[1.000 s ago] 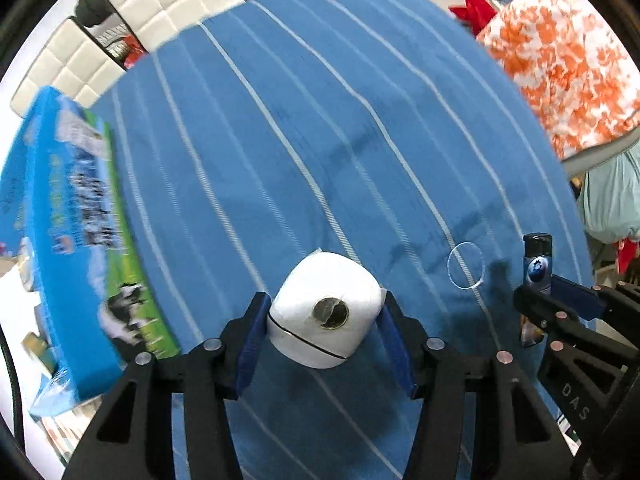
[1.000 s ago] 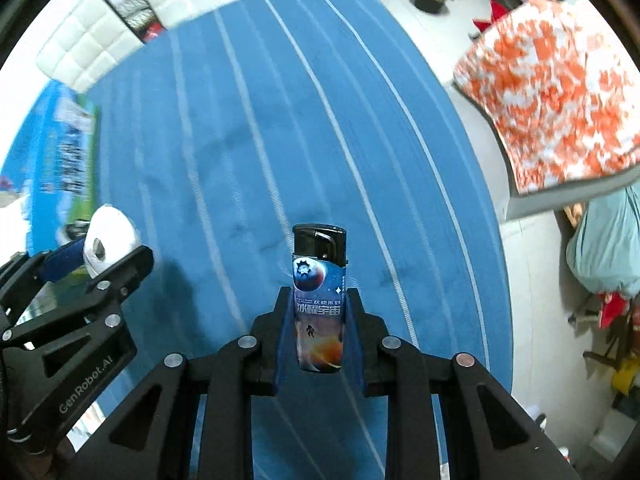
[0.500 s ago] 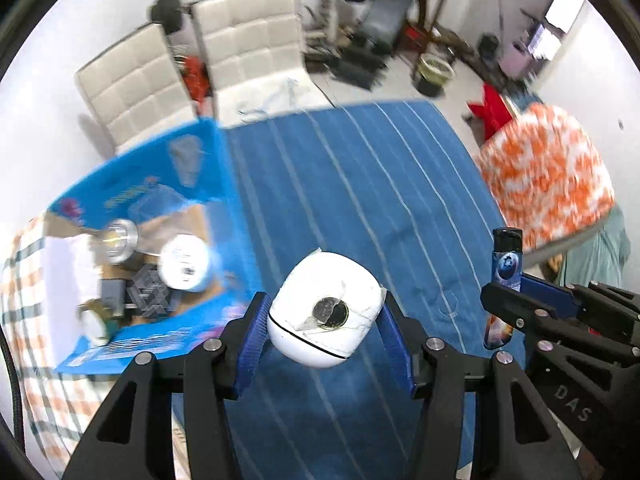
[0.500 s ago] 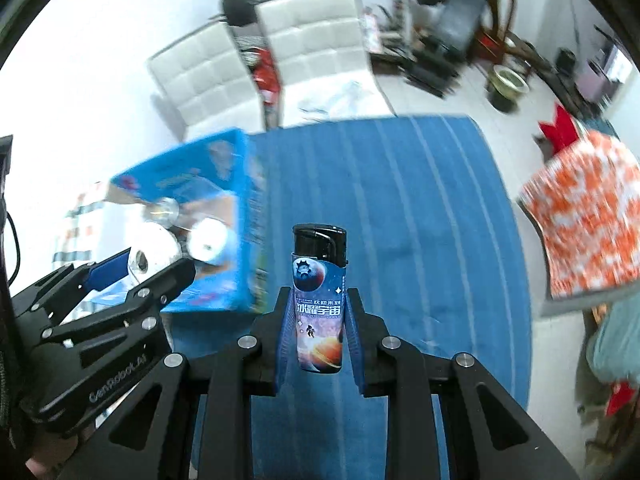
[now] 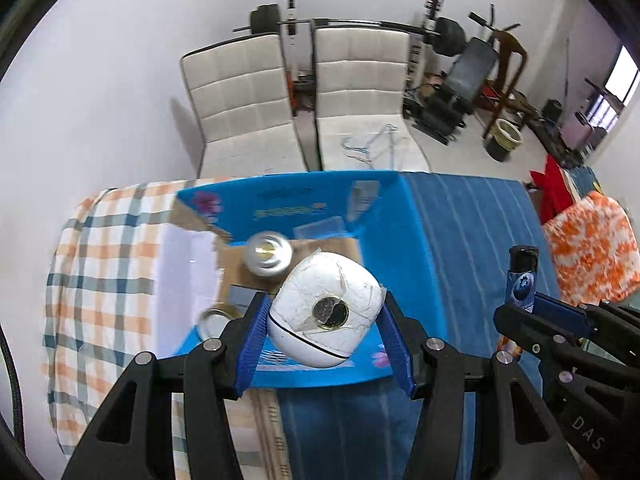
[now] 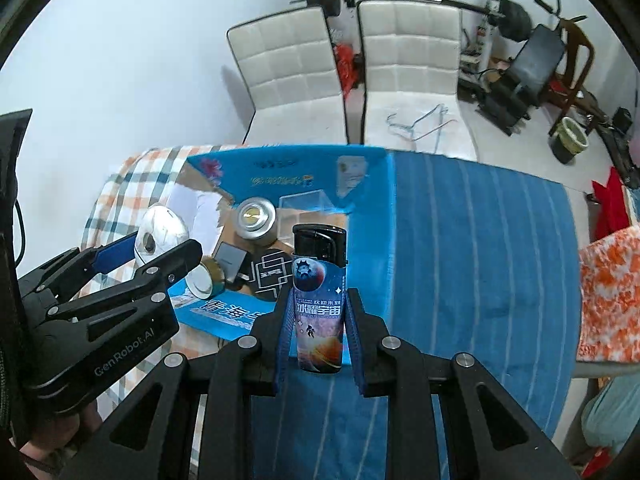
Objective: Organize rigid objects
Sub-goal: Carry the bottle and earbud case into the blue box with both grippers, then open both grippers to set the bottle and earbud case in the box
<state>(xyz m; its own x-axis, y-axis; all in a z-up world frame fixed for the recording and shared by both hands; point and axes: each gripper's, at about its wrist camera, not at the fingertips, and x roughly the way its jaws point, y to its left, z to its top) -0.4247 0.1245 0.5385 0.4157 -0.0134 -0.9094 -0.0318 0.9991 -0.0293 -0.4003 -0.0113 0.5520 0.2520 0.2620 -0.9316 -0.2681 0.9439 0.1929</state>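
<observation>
My left gripper point(image 5: 324, 320) is shut on a white rounded gadget point(image 5: 324, 320) with a dark round lens, held above the near edge of an open blue cardboard box point(image 5: 412, 248). In the right wrist view the same left gripper point(image 6: 160, 246) shows at the left, the white gadget point(image 6: 160, 232) between its fingers. My right gripper point(image 6: 318, 320) is shut on an upright lighter point(image 6: 318, 304) with a black cap and a space print, just right of the blue box point(image 6: 368, 200). That lighter point(image 5: 522, 276) also shows at the right in the left wrist view.
Inside the box lie a silver round tin point(image 6: 254, 220), a smaller round tin point(image 6: 204, 278), a clear plastic case point(image 6: 304, 210) and dark flat packs point(image 6: 272, 270). A blue striped cloth point(image 6: 480, 260) and a checked cloth point(image 5: 100, 280) cover the table. Two white chairs point(image 5: 300, 100) stand behind.
Both grippers have risen and swung left from over the striped cloth to the blue box, whose inside has come into view. Each keeps its hold.
</observation>
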